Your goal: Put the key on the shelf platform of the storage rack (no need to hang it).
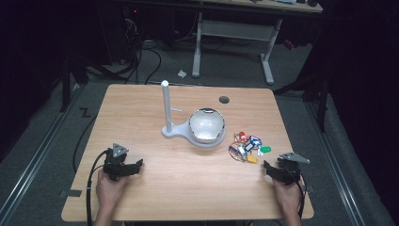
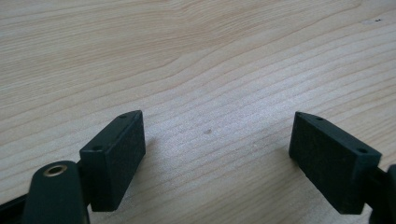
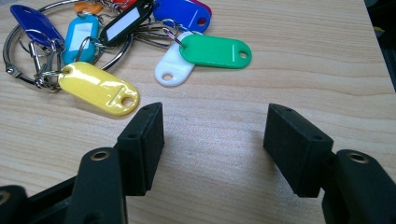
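A bunch of coloured key tags on a metal ring (image 1: 246, 147) lies on the wooden table (image 1: 188, 188), right of centre. In the right gripper view the tags (image 3: 100, 88) spread just beyond the jaws, yellow nearest, then white and green. My right gripper (image 1: 269, 168) rests near the table's front right, open, a short way in front of the tags, with bare wood between its jaws (image 3: 215, 140). My left gripper (image 1: 136, 165) rests at the front left, open over bare wood (image 2: 217, 140). A white stand with a tall post (image 1: 165, 106) and a shiny bowl (image 1: 206, 125) sits mid-table.
A round cable hole (image 1: 224, 100) marks the table's far right area. The table's right edge runs close beside my right gripper. Beyond the table are a dark floor, cables and the legs of another desk (image 1: 268, 61).
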Motion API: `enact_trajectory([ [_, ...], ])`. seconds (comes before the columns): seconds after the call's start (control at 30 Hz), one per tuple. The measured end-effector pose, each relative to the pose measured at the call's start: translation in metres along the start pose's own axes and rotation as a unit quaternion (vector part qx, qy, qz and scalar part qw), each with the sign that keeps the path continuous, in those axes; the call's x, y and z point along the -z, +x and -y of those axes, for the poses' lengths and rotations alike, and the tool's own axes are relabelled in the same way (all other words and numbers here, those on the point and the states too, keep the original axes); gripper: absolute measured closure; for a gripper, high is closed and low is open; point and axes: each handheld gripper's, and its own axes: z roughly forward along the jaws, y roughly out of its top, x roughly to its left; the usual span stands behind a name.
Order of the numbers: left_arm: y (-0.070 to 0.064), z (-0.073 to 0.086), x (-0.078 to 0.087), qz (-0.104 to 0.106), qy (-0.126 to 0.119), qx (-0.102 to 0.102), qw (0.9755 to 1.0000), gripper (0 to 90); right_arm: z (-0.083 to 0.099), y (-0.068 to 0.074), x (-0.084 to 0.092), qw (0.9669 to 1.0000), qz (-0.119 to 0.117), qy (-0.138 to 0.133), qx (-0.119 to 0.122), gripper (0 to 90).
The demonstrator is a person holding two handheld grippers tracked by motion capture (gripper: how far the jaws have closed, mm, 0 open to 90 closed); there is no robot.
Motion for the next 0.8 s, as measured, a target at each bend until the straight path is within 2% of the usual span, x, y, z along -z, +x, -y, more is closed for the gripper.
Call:
enact_trajectory([
  [0.33,0.0,0.0,0.0,0.0,0.0,0.0,1.0,18.8,-0.0009,0.0008,0.0003,1.0,0.002,0.005,-0.005,38.7],
  [0.47,0.0,0.0,0.0,0.0,0.0,0.0,1.0,18.8,-0.0009,0.0005,0.0015,1.0,0.005,0.004,-0.005,44.0],
  [0.63,0.0,0.0,0.0,0.0,0.0,0.0,1.0,18.8,-0.0004,0.0004,0.0039,0.9998,-0.007,0.006,-0.017,44.7],
  [0.8,-0.0001,0.0,0.0,0.0,0.0,0.0,1.0,18.8,-0.0005,0.0026,0.0075,0.9999,-0.013,0.003,-0.01,46.2],
])
